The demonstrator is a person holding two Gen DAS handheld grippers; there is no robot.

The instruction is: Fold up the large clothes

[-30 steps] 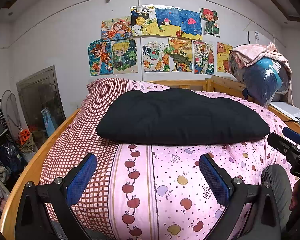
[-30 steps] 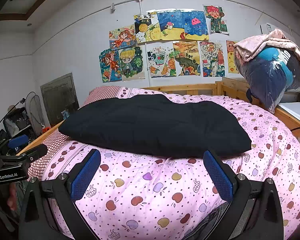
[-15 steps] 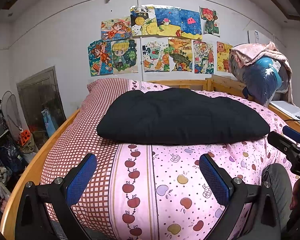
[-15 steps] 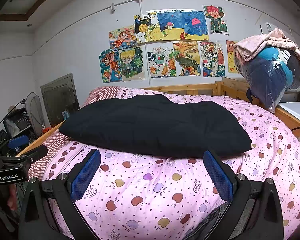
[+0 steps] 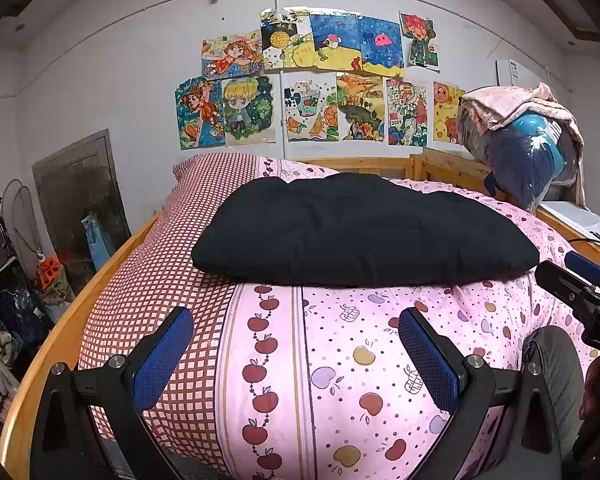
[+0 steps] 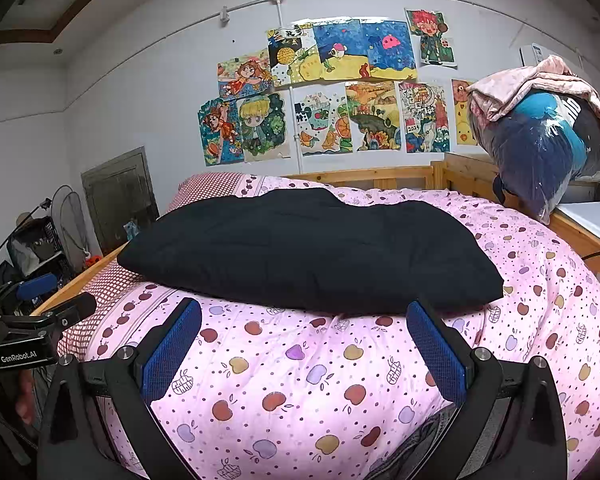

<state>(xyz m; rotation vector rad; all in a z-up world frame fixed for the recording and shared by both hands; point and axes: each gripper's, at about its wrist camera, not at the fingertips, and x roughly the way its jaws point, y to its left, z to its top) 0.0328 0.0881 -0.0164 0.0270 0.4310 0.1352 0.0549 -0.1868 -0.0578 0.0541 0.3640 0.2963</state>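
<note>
On the pink apple-print bed, the folded black padded garment lies beyond your released claws (both empty); a shallow pinch could undo its layers.

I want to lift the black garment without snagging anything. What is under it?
The black garment lies on the pink apple-print quilt, with a red checked strip at its left end. Whatever lies beneath its middle is covered.

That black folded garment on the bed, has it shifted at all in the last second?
No. The black folded garment lies in the same spot: its near edge meets the apple-print stripe on the pink quilt exactly as before.
</note>
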